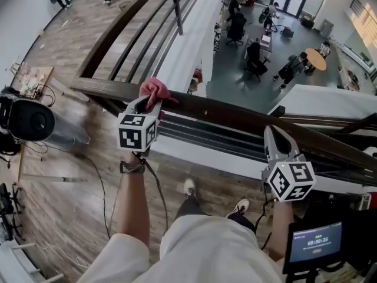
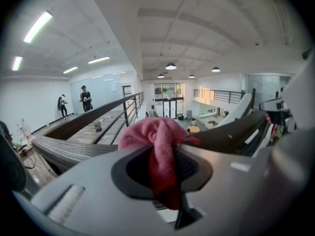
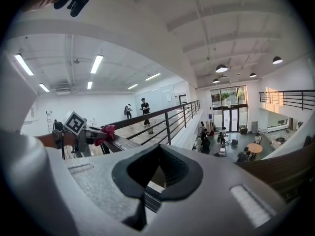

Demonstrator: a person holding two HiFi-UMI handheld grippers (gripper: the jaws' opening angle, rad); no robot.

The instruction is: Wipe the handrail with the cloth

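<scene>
Two grippers sit at a dark, wood-grained handrail [image 1: 235,115] with a rounded top. The left gripper [image 1: 143,106] has its jaws clamped on a soft, crumpled pink cloth [image 1: 154,89], which is bunched on top of the rail near its corner. The right gripper [image 1: 273,133] has its jaws closed together on nothing, tips by the rail's near edge.
</scene>
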